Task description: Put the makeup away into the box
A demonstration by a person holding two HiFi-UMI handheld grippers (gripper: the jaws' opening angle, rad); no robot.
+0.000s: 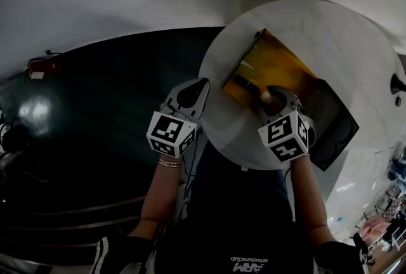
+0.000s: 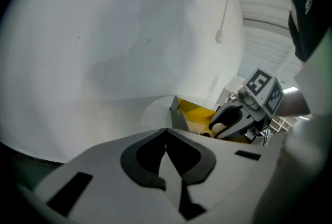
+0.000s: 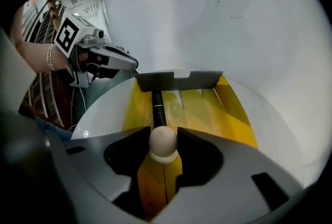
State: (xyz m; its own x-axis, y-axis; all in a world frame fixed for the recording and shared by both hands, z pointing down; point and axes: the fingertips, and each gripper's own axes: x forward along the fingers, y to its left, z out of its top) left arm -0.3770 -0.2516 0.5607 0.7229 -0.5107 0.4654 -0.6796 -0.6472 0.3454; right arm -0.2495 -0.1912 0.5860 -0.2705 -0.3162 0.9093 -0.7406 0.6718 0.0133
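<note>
An open box with a yellow inside lies on the round white table. A black makeup tube rests along the box's left side. My right gripper points steeply down over the near end of the box, its pads against a beige egg-shaped makeup sponge. My left gripper hovers at the table's left edge, beside the box, shut with nothing between its jaws.
The box's dark lid lies folded out to the right on the table. A grey flap stands up at the box's far end. Left of the table is a dark floor. Railings and stairs show far right.
</note>
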